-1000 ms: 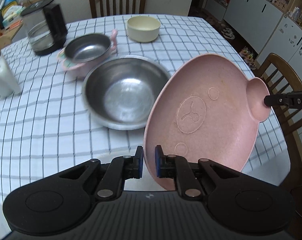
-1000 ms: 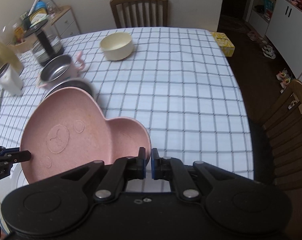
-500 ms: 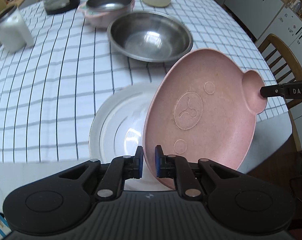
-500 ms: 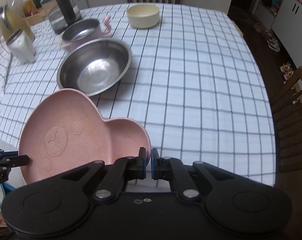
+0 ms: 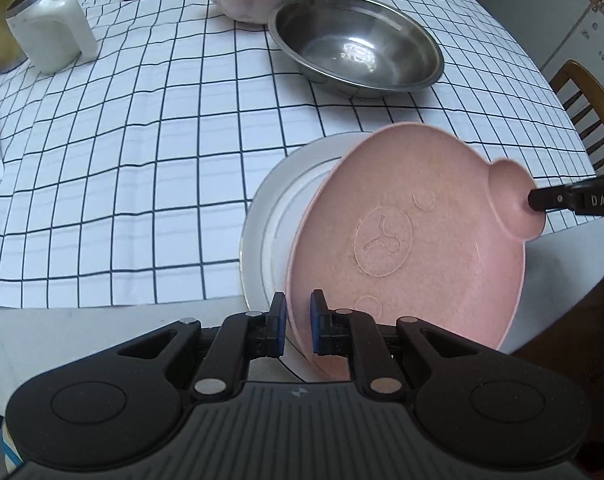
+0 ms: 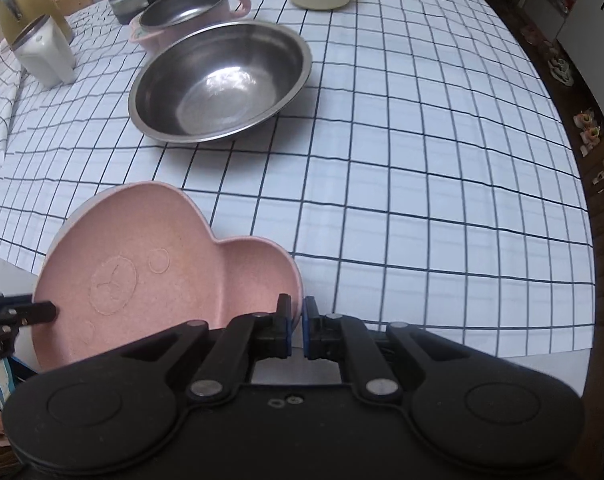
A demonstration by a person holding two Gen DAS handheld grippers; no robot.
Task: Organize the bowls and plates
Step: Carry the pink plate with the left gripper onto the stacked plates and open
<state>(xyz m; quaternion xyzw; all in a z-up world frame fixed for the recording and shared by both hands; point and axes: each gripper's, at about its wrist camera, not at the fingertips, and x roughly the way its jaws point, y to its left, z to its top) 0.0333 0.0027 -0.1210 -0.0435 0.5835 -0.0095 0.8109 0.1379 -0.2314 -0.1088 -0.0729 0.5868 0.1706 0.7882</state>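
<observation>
Lettering "DAS" on right gripper [image 5: 537, 200]; both grippers, left gripper [image 5: 298, 325] too, clamped on pink plate [image 5: 413, 240] rim

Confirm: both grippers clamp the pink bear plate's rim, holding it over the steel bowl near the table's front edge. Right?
Not quite. Both the left gripper and right gripper do clamp the pink bear plate, but it hangs over a white plate, not the steel bowl, which sits further back on the checked cloth. The left wrist view shows this.
</observation>
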